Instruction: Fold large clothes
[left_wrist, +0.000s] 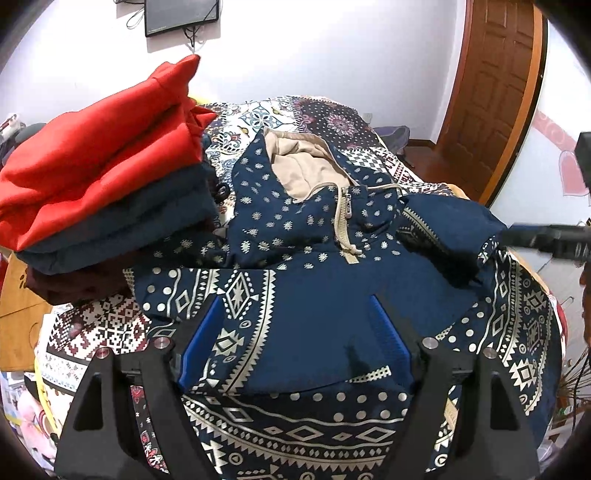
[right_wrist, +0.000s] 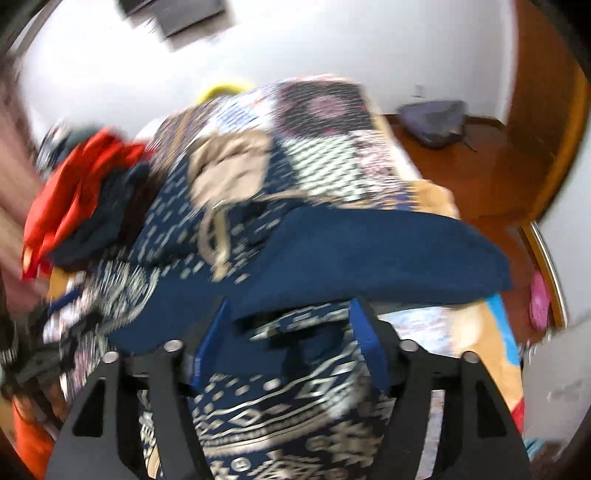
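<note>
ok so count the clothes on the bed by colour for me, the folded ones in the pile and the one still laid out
Red, folded, top of the pile: 1
Plain navy, folded, below it: 1
Dark maroon, folded, at the bottom: 1
Navy patterned hoodie, laid out: 1
Total: 4

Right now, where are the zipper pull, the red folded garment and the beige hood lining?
zipper pull (left_wrist: 346, 210), left wrist view, on the metal tab.
red folded garment (left_wrist: 99, 166), left wrist view, top of the stack.
beige hood lining (left_wrist: 306, 162), left wrist view, inside the hood.
</note>
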